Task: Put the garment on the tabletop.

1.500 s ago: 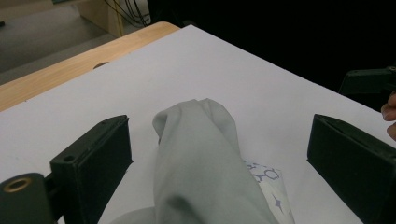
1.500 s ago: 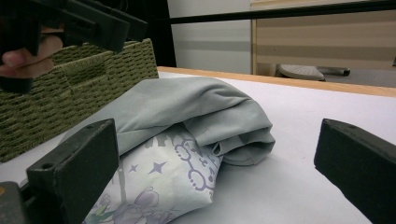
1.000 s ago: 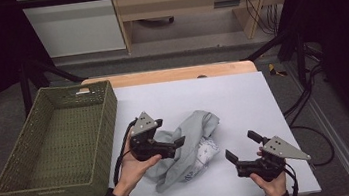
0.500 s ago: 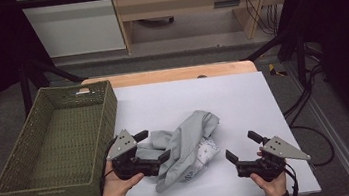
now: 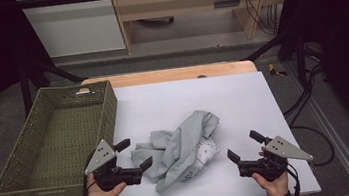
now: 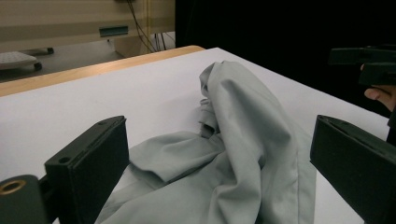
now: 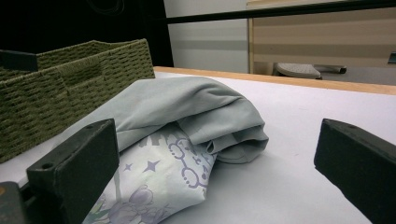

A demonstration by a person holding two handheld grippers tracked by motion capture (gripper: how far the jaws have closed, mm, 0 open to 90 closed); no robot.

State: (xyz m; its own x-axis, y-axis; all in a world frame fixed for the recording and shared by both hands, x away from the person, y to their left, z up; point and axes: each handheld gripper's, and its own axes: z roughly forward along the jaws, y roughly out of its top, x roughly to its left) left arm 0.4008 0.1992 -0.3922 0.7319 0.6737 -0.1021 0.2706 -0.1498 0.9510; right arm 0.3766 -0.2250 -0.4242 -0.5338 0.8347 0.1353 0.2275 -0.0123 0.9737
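Green woven basket (image 5: 66, 136) on white table (image 5: 173, 103)

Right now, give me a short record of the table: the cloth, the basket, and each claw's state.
cloth: crumpled grey garment with a printed white part, lying mid-table
basket: green woven basket at the table's left edge, nothing visible inside
left claw: open, jaws either side of the garment's left edge, not closed on it
right claw: open, apart from the garment, pointing toward it
table: white top, wooden far edge
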